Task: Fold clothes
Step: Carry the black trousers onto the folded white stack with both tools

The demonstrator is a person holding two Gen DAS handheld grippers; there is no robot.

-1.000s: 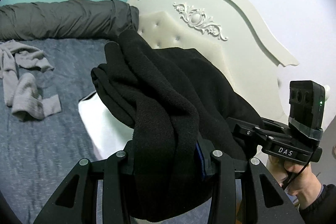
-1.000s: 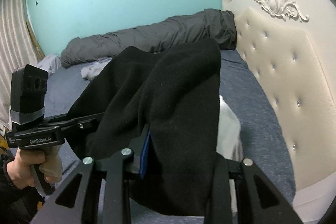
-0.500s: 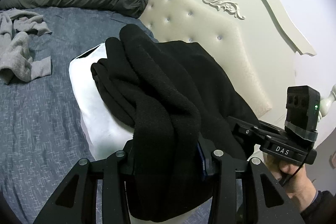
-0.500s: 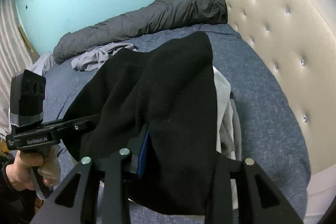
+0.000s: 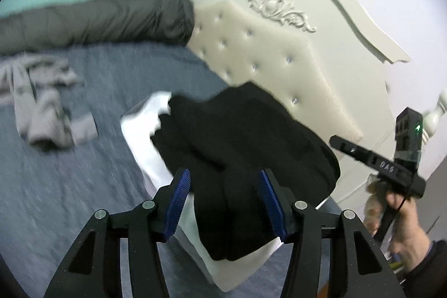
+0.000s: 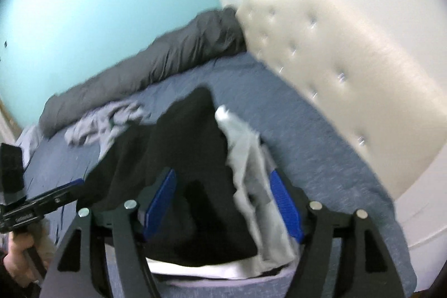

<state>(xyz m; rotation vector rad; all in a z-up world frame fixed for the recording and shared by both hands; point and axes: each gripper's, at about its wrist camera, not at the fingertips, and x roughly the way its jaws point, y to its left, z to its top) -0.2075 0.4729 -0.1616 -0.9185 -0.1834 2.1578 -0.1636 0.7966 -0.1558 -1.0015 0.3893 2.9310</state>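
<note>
A folded black garment (image 5: 237,147) lies on top of a white folded pile (image 5: 145,136) on the blue-grey bed (image 5: 69,186). My left gripper (image 5: 223,175) is opening; its blue pads (image 5: 178,200) stand off the near end of the black cloth, which lies between them. My right gripper (image 6: 222,172) is also opening, jaws wide. Between them lie the black garment (image 6: 190,147) and grey-white cloth (image 6: 251,172) beside it, neither pressed. The right gripper (image 5: 363,155), held by a hand (image 5: 402,217), shows at the right of the left wrist view.
A crumpled grey garment (image 5: 44,113) lies loose on the sheet further left. A rolled dark grey duvet (image 5: 97,18) runs along the teal wall. The cream tufted headboard (image 5: 279,60) rises close behind the pile. Both views are motion-blurred.
Both grippers were shut on the black garment; both have now let go and spread their jaws. The garment has sunk onto the white pile. The right view has rolled.
</note>
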